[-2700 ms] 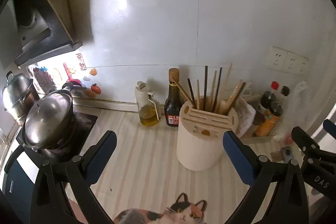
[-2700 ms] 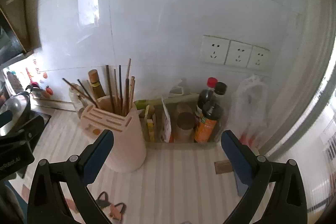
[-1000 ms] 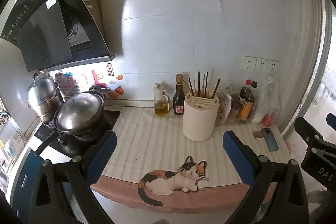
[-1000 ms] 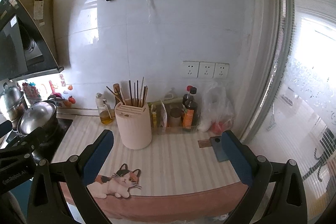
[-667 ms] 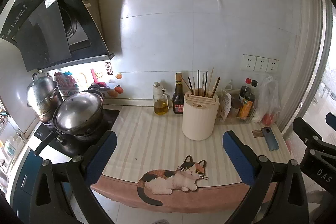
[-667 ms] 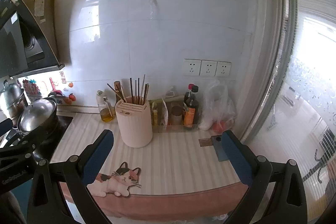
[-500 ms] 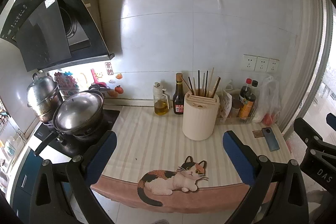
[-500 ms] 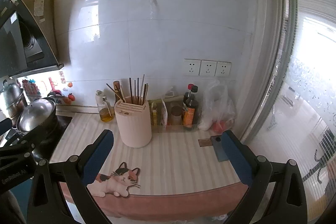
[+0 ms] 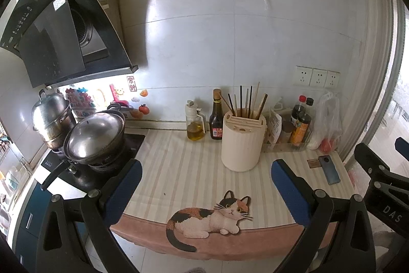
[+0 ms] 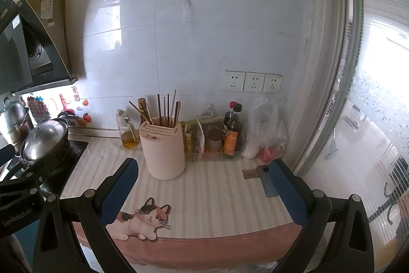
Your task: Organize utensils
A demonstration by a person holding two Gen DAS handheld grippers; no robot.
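Cream plastic is what the utensil holder [image 9: 242, 142] is made of, and in the left wrist view it is standing upright on the striped counter mat [image 9: 184, 170], towards the back, just right of centre. Chopsticks [image 9: 246, 101] are sticking up out of its rear opening, some leaning to either side. A dark sauce bottle [image 9: 216, 119] and an oil dispenser [image 9: 194, 123] are standing just beside it on the left, near the white wall. A lidded wok [image 9: 95, 136] is sitting on the stove at far left, and a phone [image 9: 329, 169] is lying flat at the mat's right end. The left gripper [image 9: 205, 181] is hanging in front of the counter edge with its blue-padded fingers spread wide, gripping nothing, well apart from the holder.

Turning to the right wrist view, the holder [image 10: 163, 150] is appearing left of centre, with the chopsticks [image 10: 167, 109] rising from it. A clear tray of condiment bottles [image 10: 231, 129] is sitting just to its right, next to a plastic bag [image 10: 265, 127]. A cat print [image 10: 143, 219] is decorating the mat's front edge. The right gripper [image 10: 203, 182] is likewise hovering before the counter, fingers splayed wide and empty, clear of every object.
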